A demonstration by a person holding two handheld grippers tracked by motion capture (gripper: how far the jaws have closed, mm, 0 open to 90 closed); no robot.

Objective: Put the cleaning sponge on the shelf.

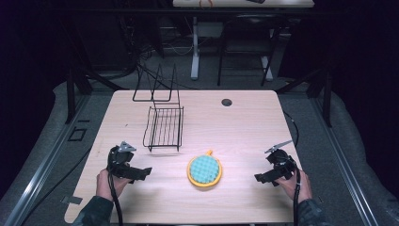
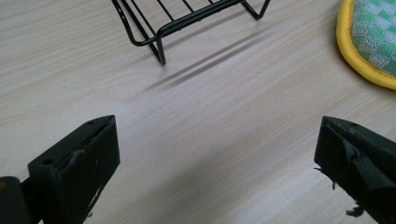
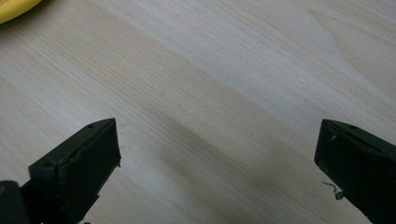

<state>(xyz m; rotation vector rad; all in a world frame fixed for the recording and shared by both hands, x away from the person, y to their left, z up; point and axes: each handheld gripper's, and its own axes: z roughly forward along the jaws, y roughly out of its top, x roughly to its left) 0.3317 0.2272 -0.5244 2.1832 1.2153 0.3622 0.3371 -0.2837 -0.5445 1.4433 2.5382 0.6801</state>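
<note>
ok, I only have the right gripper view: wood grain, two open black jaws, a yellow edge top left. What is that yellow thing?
Observer: A round pot holder, yellow rim with a green checked middle, lying flat on the wooden table.
Operator: Anything else on the table?
Observer: A black wire rack, standing behind the pot holder towards the left.
Operator: Left gripper?
Observer: The left gripper is open with nothing between its jaws, aimed at the pot holder from the left.
</note>
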